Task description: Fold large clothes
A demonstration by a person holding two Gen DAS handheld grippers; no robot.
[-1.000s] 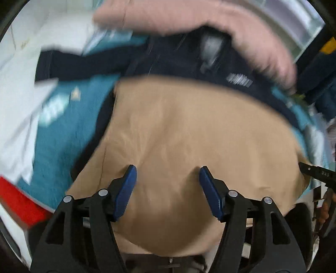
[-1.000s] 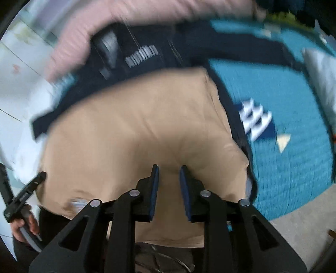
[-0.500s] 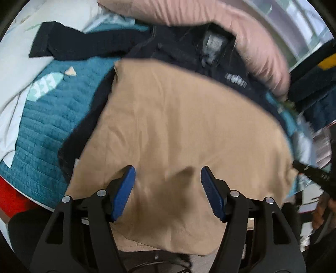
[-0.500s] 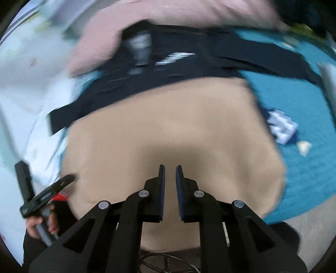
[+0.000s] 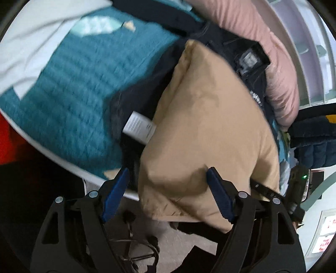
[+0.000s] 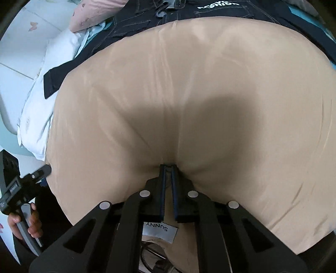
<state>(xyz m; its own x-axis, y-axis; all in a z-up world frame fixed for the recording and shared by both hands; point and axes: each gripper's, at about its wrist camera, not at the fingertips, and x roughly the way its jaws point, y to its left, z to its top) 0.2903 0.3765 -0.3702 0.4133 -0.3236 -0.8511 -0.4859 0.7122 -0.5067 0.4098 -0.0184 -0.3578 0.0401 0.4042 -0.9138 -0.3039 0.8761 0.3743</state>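
A large tan garment (image 6: 189,94) lies spread over a dark denim garment (image 6: 147,19) on the bed. My right gripper (image 6: 168,168) is shut on the tan garment's near edge, beside a white label (image 6: 160,230). In the left wrist view the tan garment (image 5: 210,126) drapes over the bed's edge. My left gripper (image 5: 168,180) is open, with the garment's hanging lower corner between its blue fingers (image 5: 218,193). A white care label (image 5: 139,127) shows on the dark garment (image 5: 138,98) beneath. The left gripper's handle and the hand on it show in the right wrist view (image 6: 23,189).
A teal quilted blanket (image 5: 73,94) covers the bed. A pink pillow (image 5: 262,42) lies behind the clothes, with white bedding (image 6: 37,105) to one side. A dark puffer jacket (image 5: 315,145) hangs at the right. Grey floor and cables (image 5: 134,252) lie below the bed's edge.
My right gripper has closed fully on the tan garment's edge. My left gripper, still open, has swung left and down to the garment's corner at the bed's edge.
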